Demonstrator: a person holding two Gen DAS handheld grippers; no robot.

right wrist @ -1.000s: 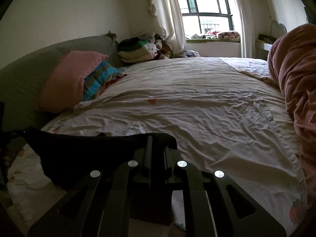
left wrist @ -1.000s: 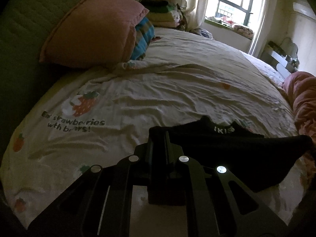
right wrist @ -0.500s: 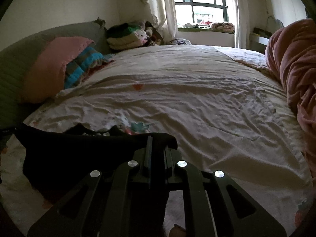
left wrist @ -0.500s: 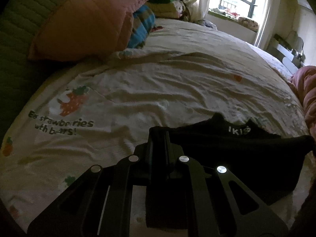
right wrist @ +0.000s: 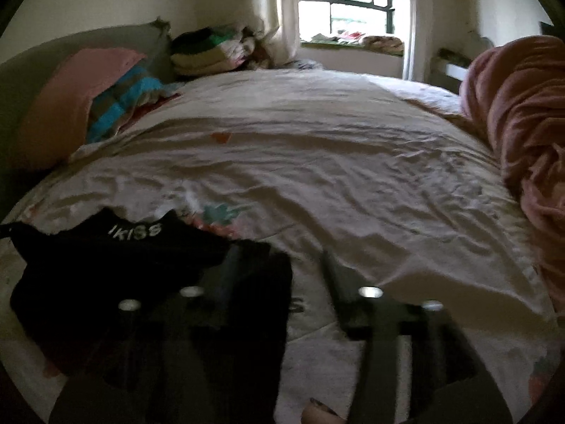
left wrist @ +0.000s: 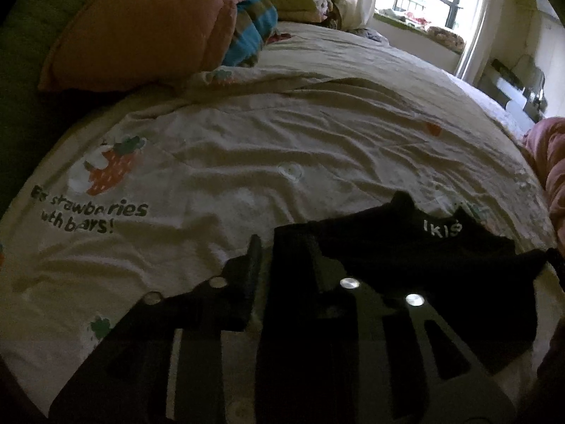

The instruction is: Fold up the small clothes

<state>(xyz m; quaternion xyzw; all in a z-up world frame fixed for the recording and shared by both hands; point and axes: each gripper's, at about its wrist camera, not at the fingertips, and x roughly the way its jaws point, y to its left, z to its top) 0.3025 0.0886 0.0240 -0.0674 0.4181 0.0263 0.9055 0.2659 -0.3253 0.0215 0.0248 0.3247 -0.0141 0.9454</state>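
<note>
Both sets of jaws stand parted: the left gripper [left wrist: 282, 247] and the right gripper [right wrist: 279, 258] each have a corner of the black garment [left wrist: 441, 268] draped between their fingers, unclamped. It lies on the strawberry-print sheet [left wrist: 247, 148], pink pillow [left wrist: 141, 24] at ten o'clock.

- One black garment [left wrist: 416, 265], white lettering on its edge, lying across both sets of jaws;
- Two grippers: the left gripper [left wrist: 284, 258] and the right gripper [right wrist: 279, 265], each with jaws parted;
- One bed [right wrist: 317, 162] stretching ahead of the jaws;
- One pink pillow [left wrist: 141, 28], far ahead and left of the jaws;
- One striped blue cushion [left wrist: 252, 31], just beside that pillow;
- One stack of folded clothes [right wrist: 208, 51], far ahead;
- One pink blanket [right wrist: 522, 113], heaped right of the jaws;
- One window [right wrist: 353, 3], far ahead.
</note>
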